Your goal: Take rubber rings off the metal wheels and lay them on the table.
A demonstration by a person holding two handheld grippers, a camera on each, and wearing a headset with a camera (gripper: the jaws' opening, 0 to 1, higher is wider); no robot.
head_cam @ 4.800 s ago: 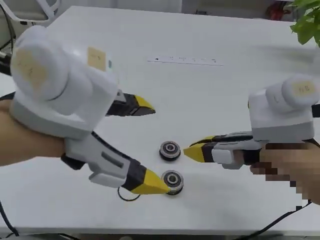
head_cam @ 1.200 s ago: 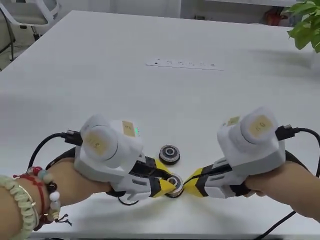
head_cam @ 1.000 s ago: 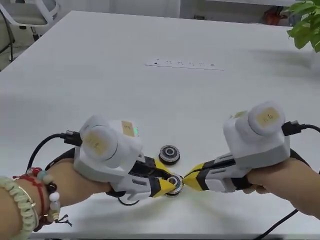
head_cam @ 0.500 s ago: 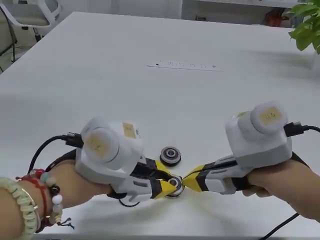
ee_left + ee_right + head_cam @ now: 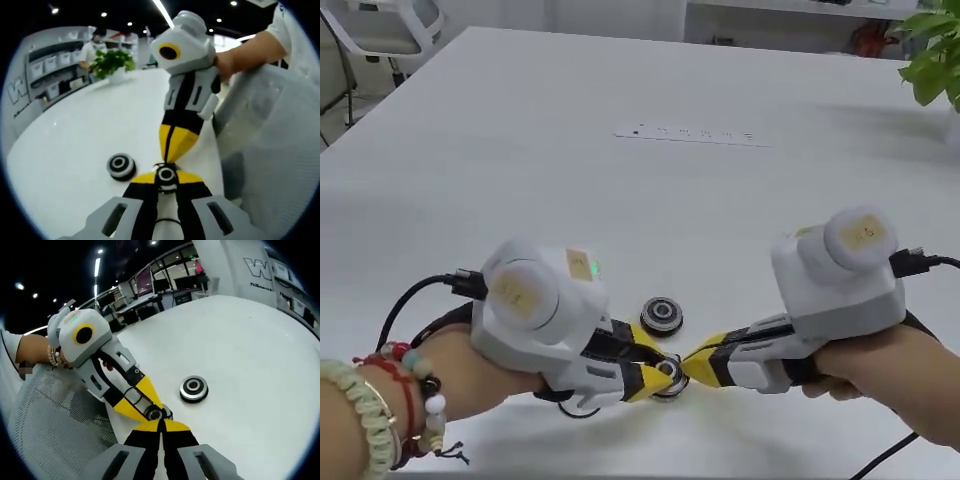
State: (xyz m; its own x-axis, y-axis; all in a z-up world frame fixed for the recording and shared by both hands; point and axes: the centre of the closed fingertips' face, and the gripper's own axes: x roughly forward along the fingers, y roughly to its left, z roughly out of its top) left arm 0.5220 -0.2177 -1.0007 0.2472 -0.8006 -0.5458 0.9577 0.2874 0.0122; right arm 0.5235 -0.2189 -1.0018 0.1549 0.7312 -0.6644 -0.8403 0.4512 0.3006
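My left gripper (image 5: 660,378) is shut on a small metal wheel (image 5: 668,371), gripping it by its sides (image 5: 166,176). My right gripper (image 5: 686,368) comes in from the right. Its yellow tips are shut together at the wheel's rim, pinching the thin black rubber ring (image 5: 163,164) there. In the right gripper view, my right gripper (image 5: 161,424) meets the left gripper (image 5: 150,412) at the wheel (image 5: 152,413). A second wheel (image 5: 662,313) lies flat on the table just beyond, still wearing its black ring. A loose black ring (image 5: 576,408) lies under the left gripper.
The white table (image 5: 620,200) stretches far ahead, with a white power strip (image 5: 692,133) lying across it. A green plant (image 5: 935,55) stands at the far right corner. A black cable (image 5: 415,295) trails from the left gripper. The table's front edge is close below the grippers.
Seconds ago the left gripper was open beside the near wheel and the right gripper was apart. Now the left grips the wheel, and the right tips have closed in on its rim.
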